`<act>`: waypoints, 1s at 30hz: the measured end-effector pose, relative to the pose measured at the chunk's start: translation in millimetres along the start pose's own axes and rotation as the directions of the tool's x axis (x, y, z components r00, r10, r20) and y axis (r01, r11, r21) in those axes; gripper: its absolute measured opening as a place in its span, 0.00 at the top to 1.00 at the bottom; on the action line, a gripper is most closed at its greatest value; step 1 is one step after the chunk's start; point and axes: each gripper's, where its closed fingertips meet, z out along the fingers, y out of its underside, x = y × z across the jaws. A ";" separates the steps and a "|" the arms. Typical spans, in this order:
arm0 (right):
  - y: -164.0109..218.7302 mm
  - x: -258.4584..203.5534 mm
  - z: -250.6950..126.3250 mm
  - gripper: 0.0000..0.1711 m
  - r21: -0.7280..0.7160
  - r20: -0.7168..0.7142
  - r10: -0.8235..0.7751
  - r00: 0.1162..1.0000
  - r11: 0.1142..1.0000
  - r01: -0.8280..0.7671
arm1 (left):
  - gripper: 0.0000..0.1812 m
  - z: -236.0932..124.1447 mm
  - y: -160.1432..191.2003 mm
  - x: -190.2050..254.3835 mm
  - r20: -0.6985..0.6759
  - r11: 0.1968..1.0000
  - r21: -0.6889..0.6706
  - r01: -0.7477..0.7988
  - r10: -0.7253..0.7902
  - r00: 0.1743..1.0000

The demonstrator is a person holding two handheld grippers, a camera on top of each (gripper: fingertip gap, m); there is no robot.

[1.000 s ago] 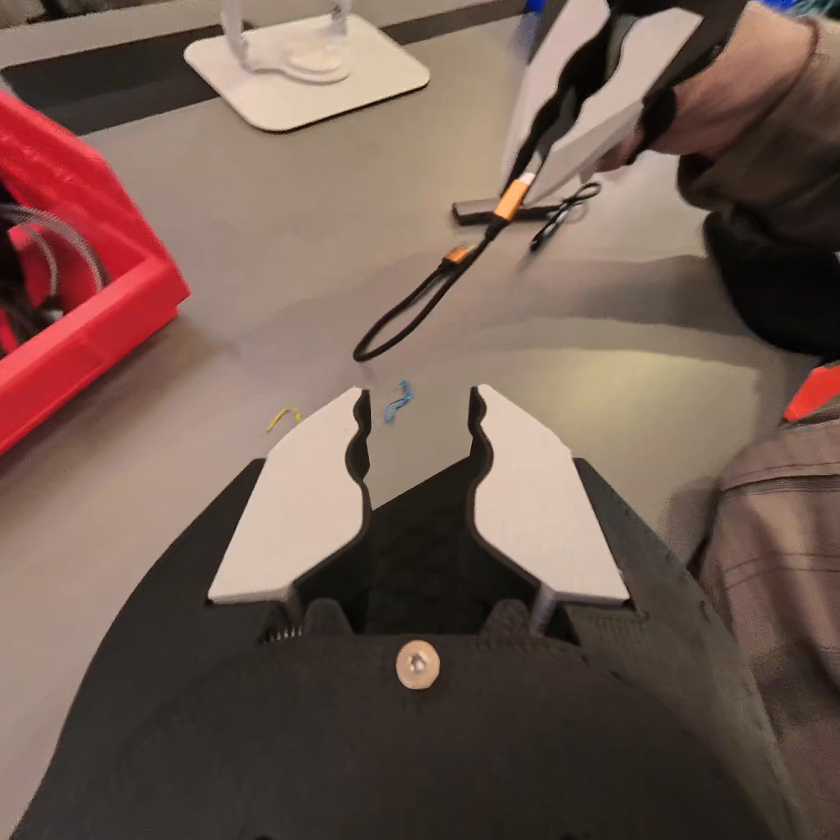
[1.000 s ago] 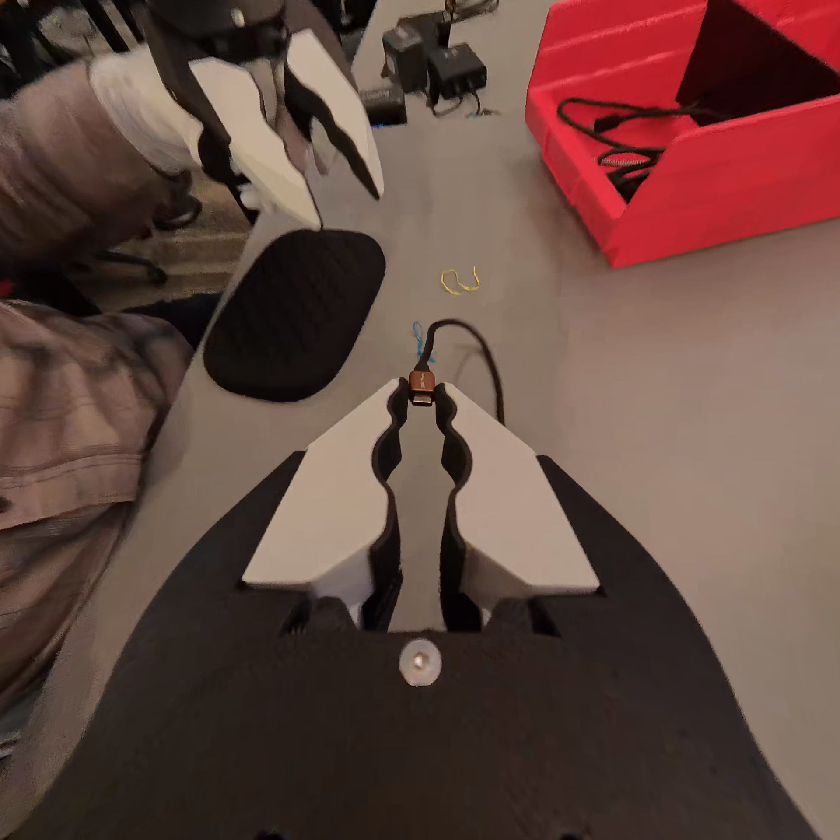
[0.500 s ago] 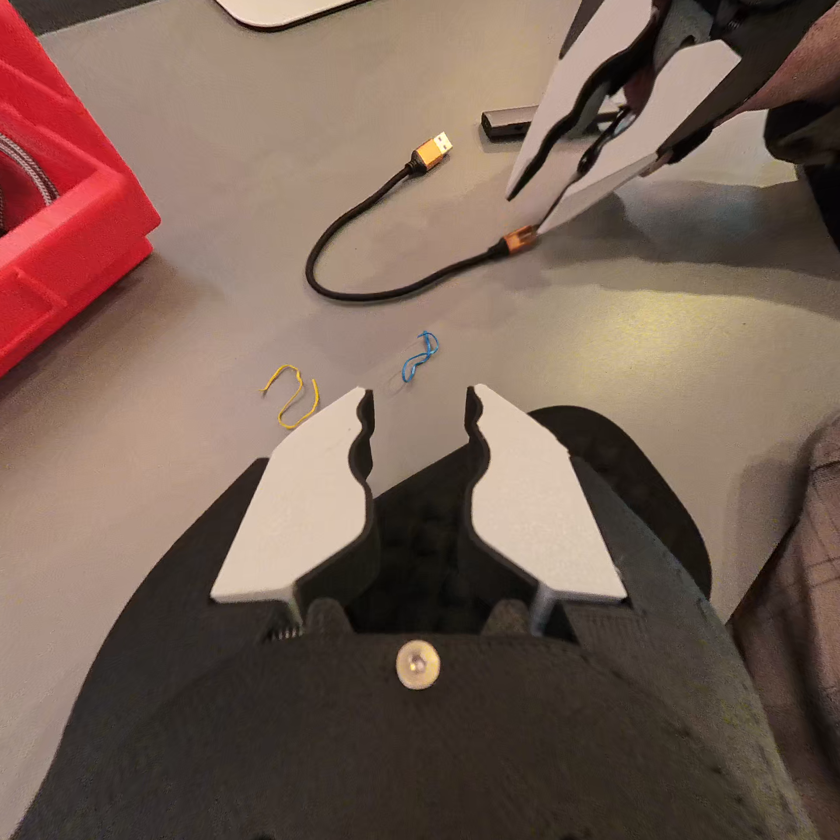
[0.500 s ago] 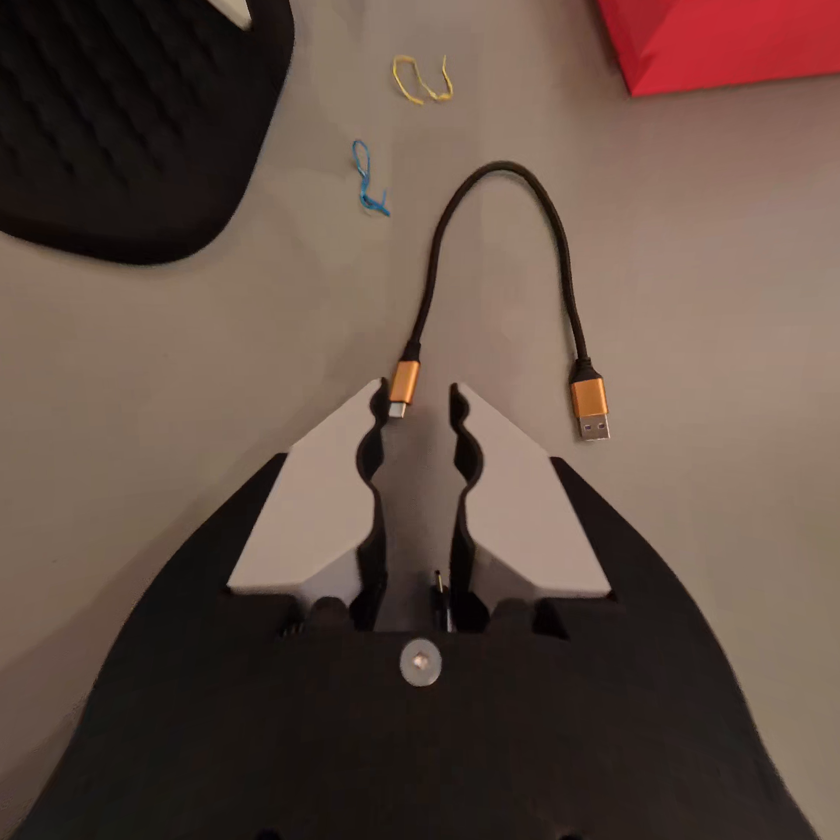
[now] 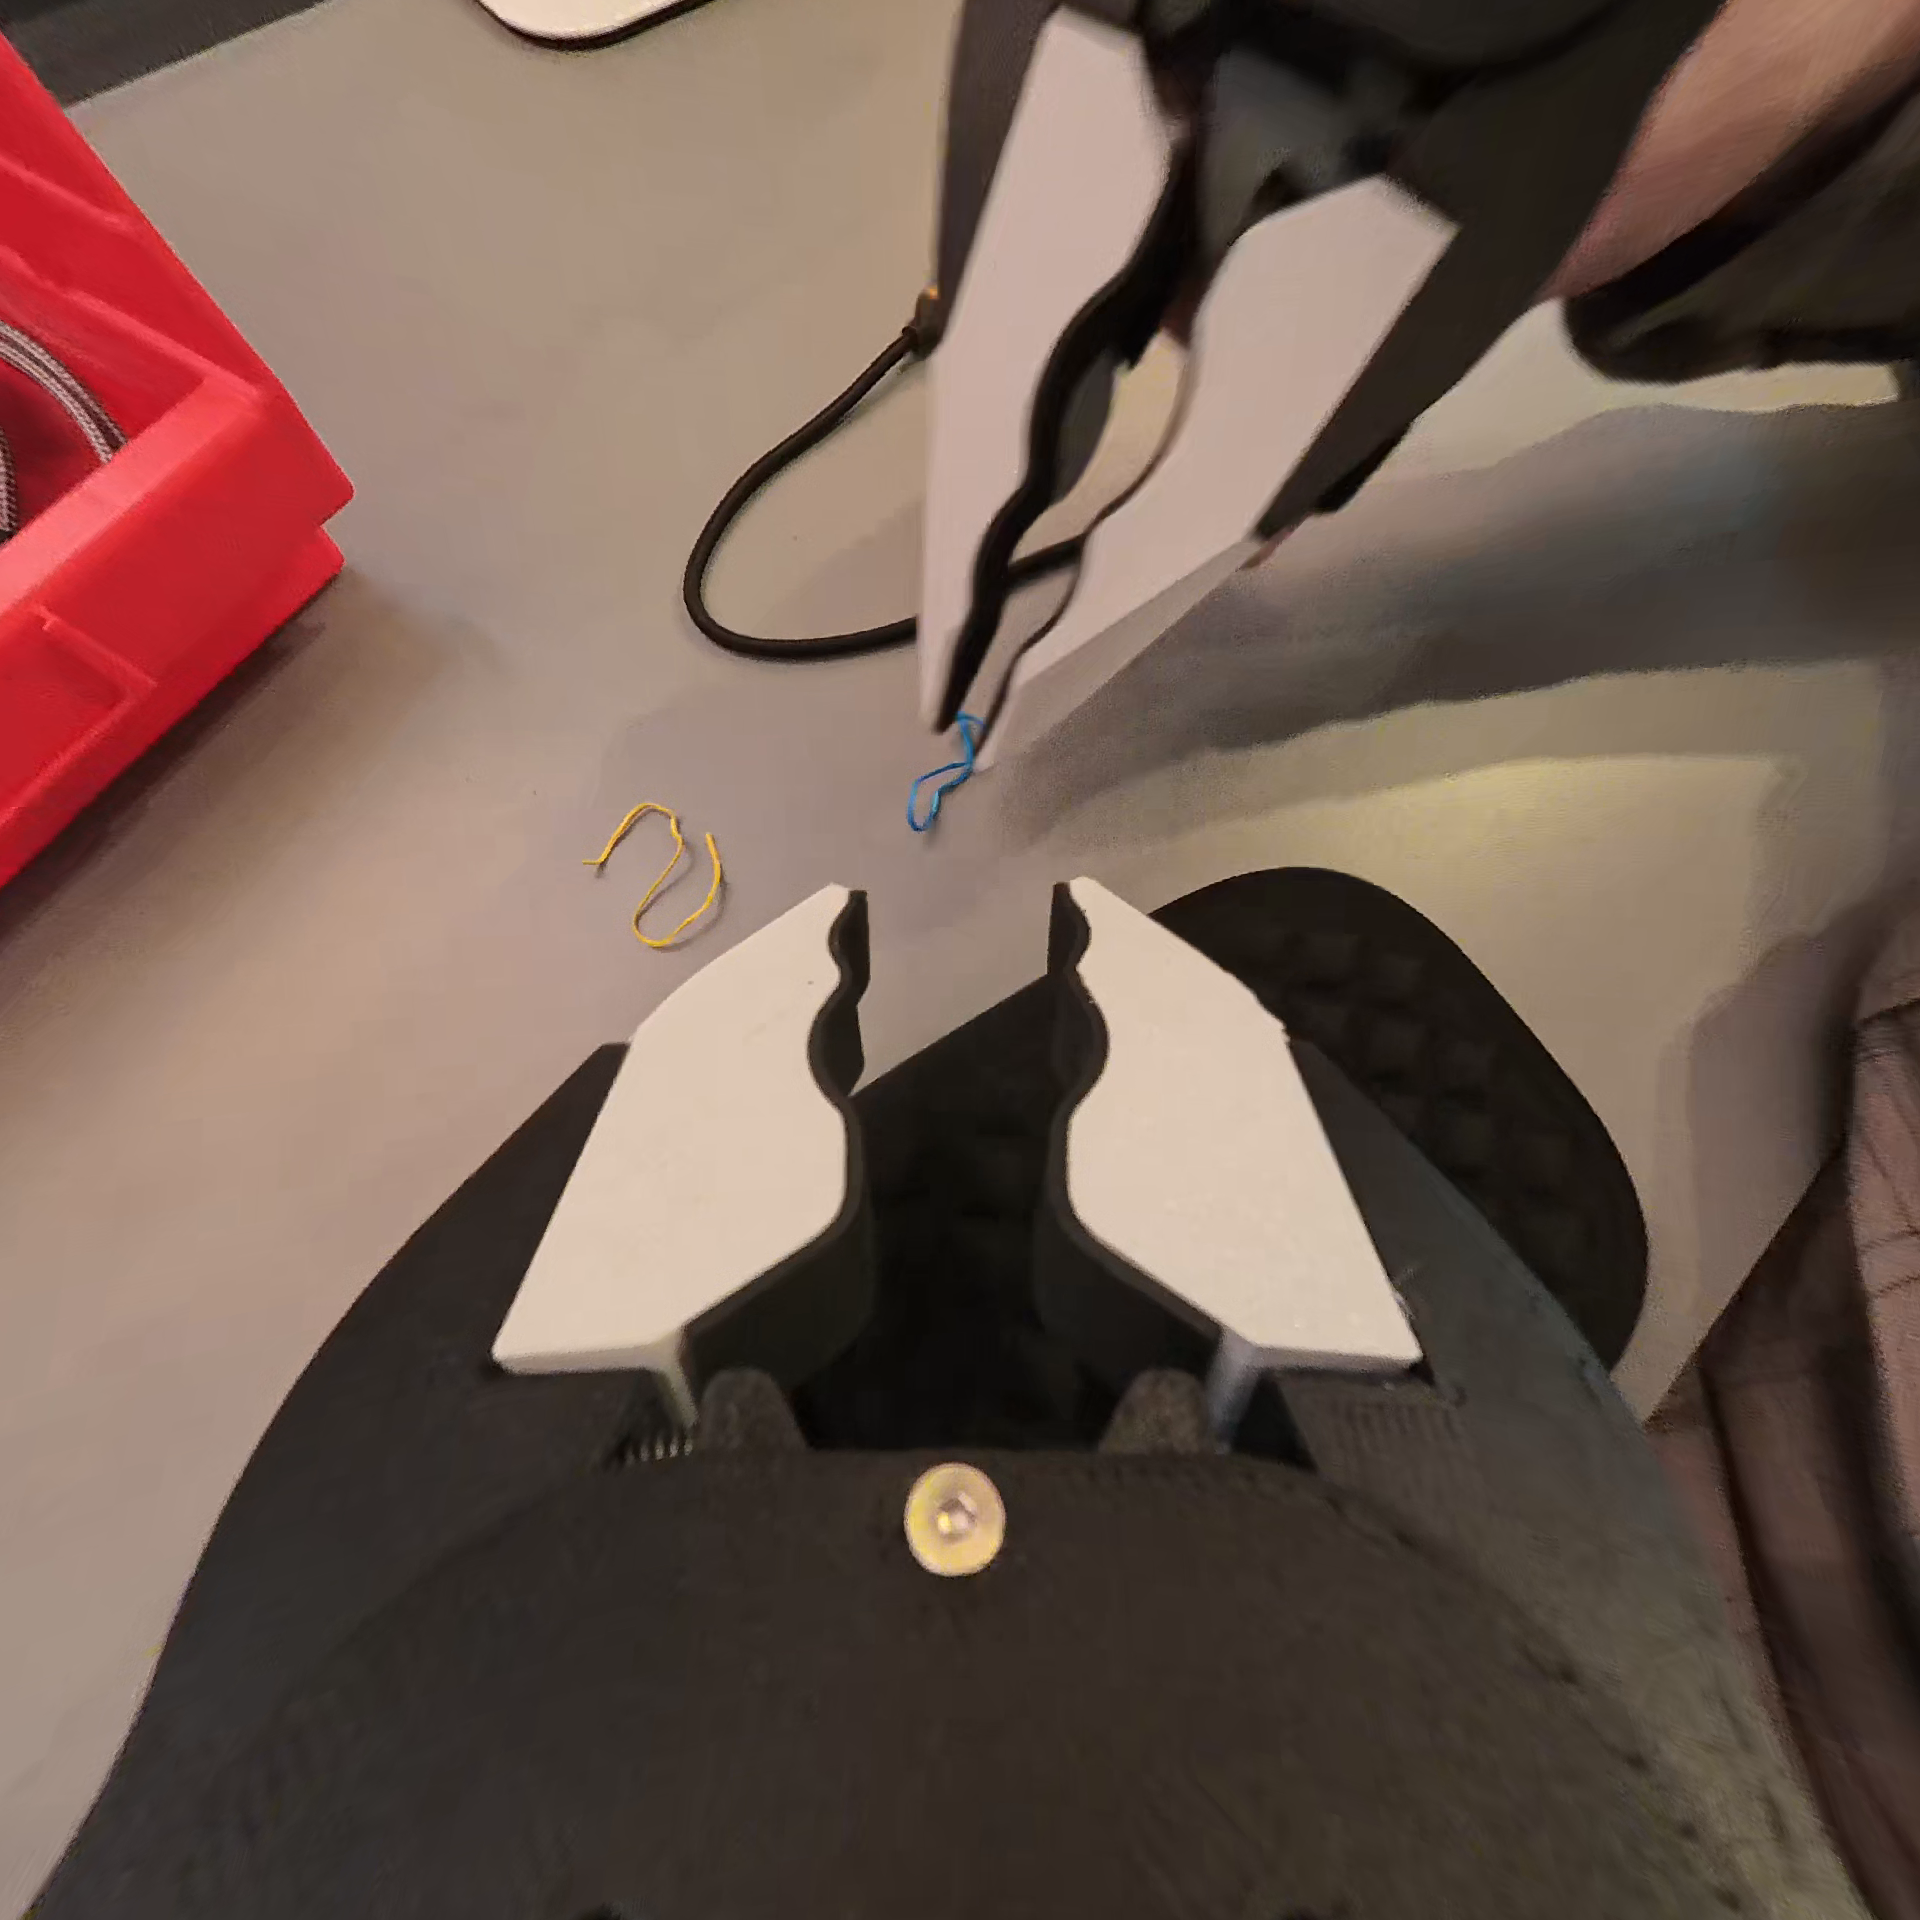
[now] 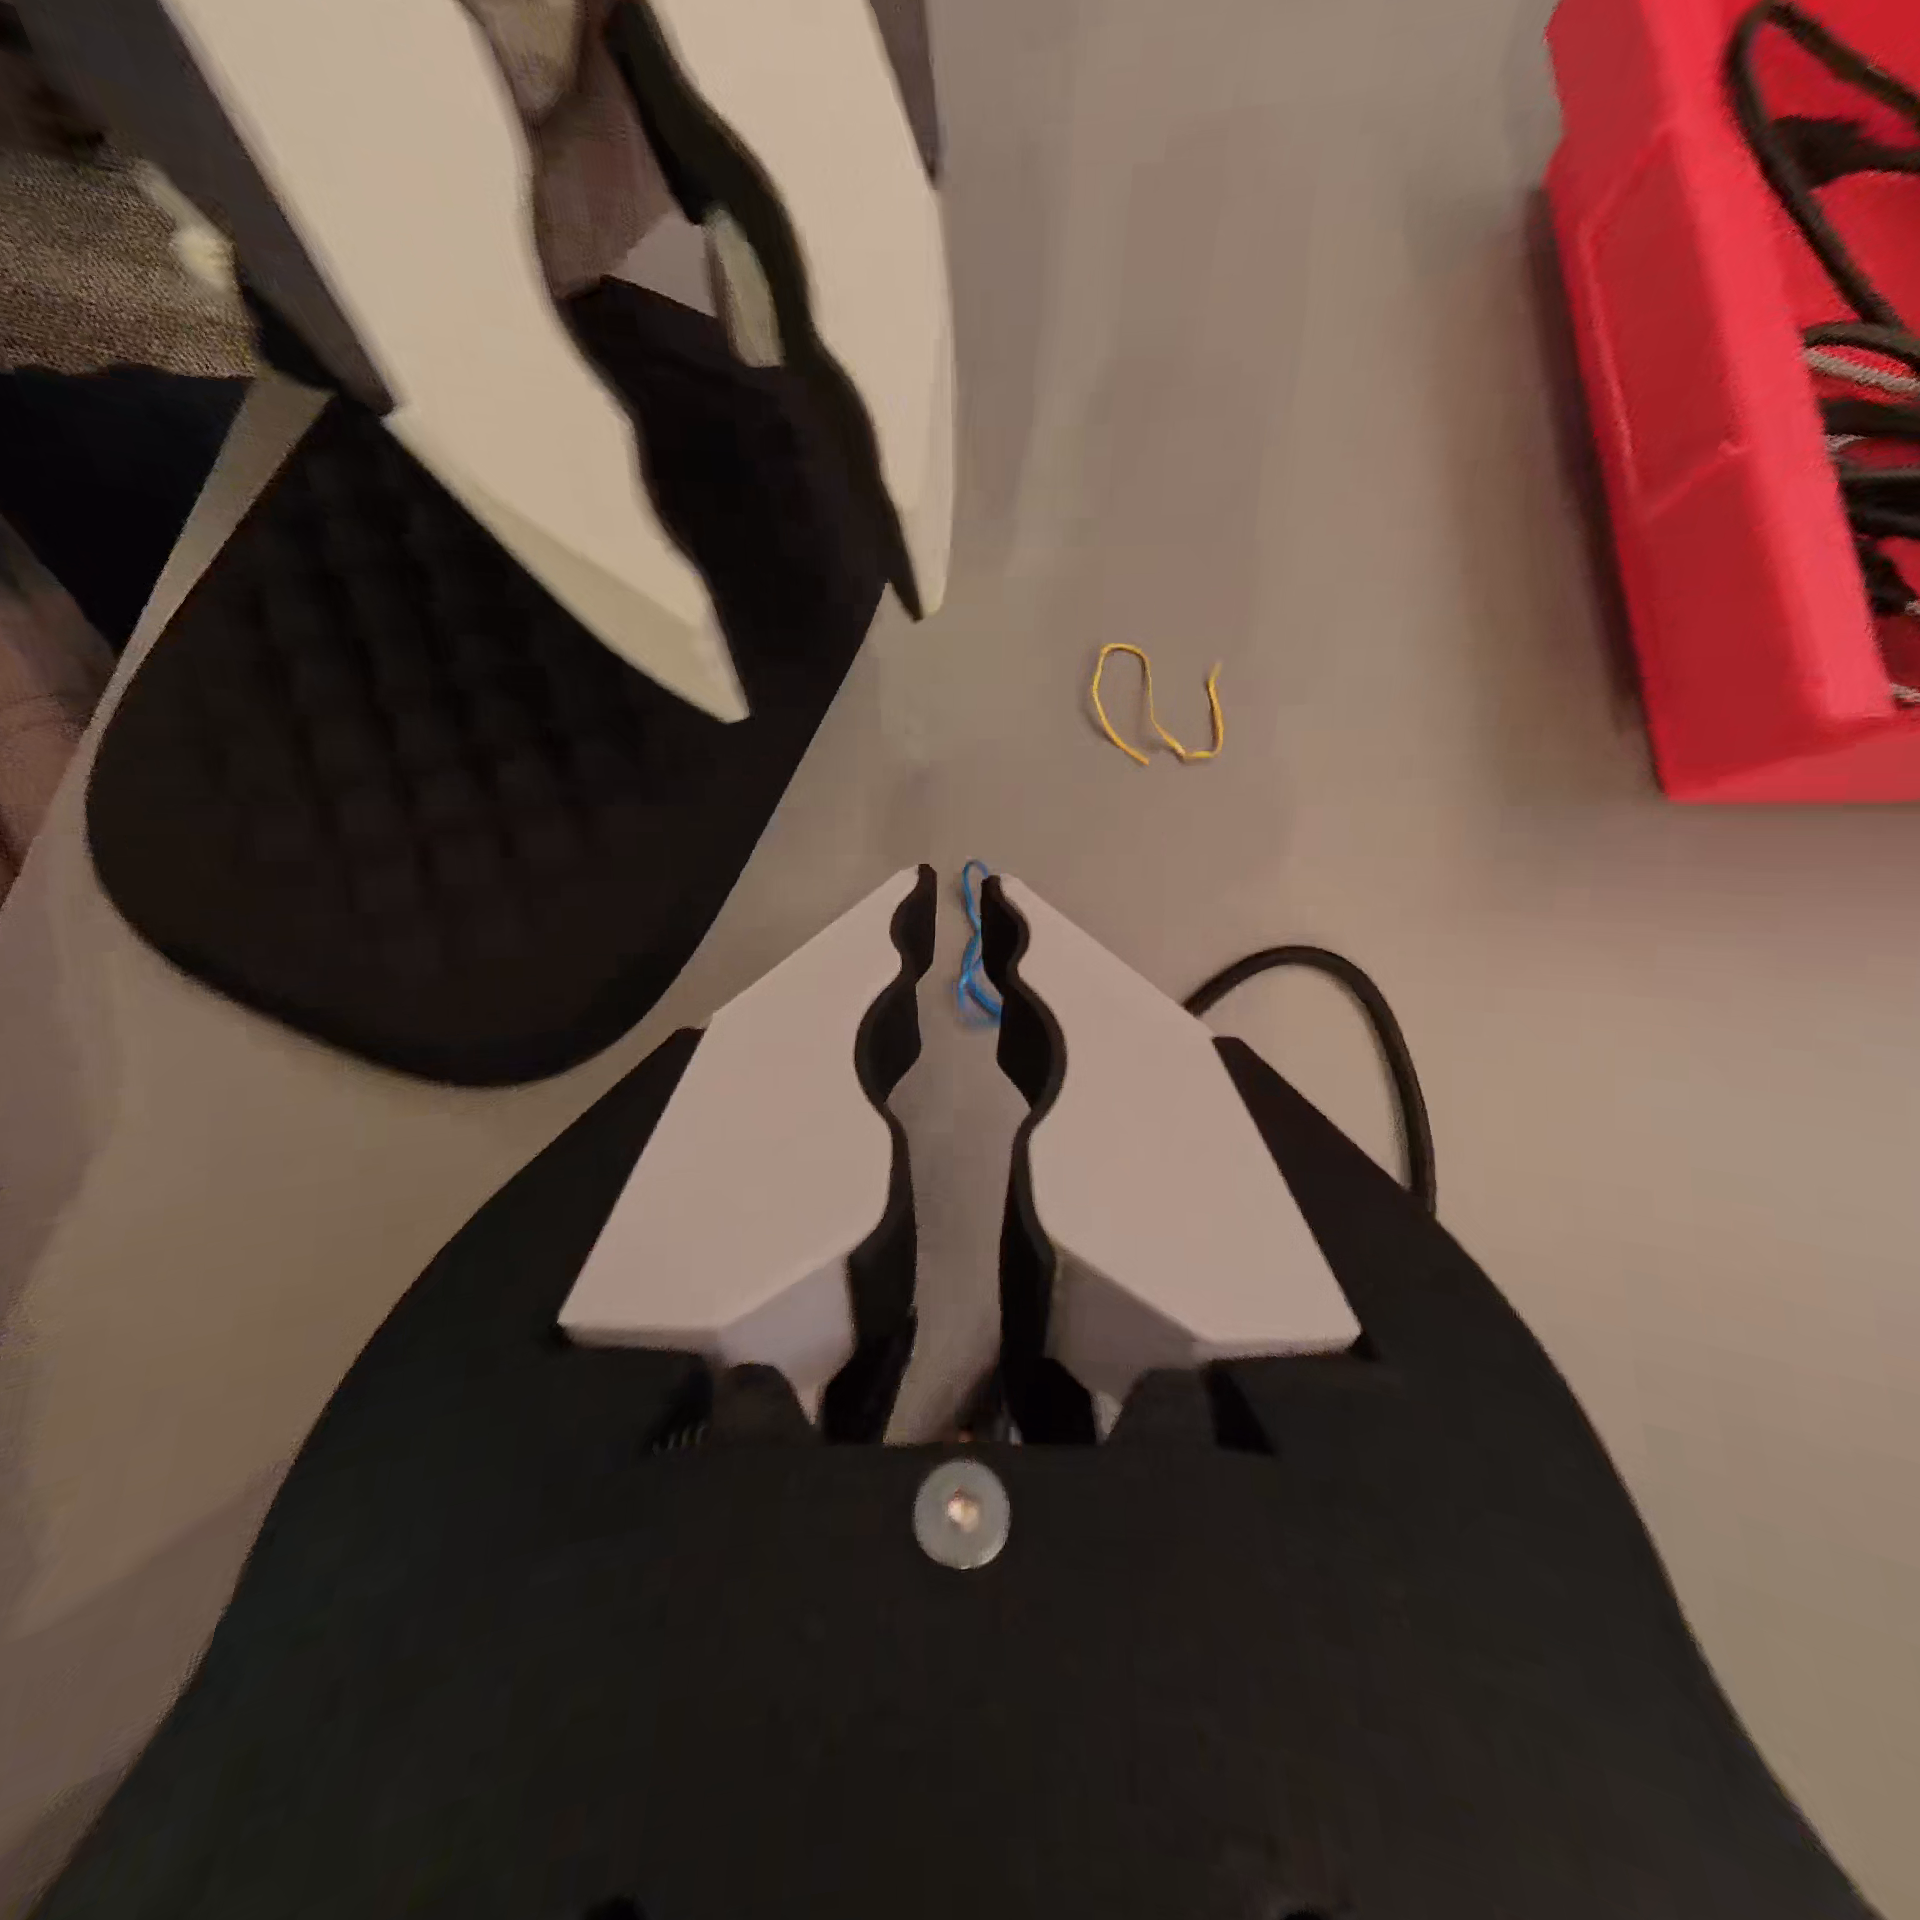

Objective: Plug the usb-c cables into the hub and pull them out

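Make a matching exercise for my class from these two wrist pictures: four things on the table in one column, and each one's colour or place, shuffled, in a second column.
Things
1. twist tie between the right claw's fingertips
2. loose twist tie farther out
3. bin with cables inside
4. padded mat

Descriptions
A. red, at the table's side
B. black, under the left claw
C. blue
D. yellow

Pairs: 1-C, 2-D, 3-A, 4-B
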 end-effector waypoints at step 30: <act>32.1 -1.7 4.5 0.96 -0.146 0.138 -0.358 0.923 0.915 0.377 | 0.82 0.6 5.2 6.1 -0.051 0.999 0.002 -0.036 0.036 0.998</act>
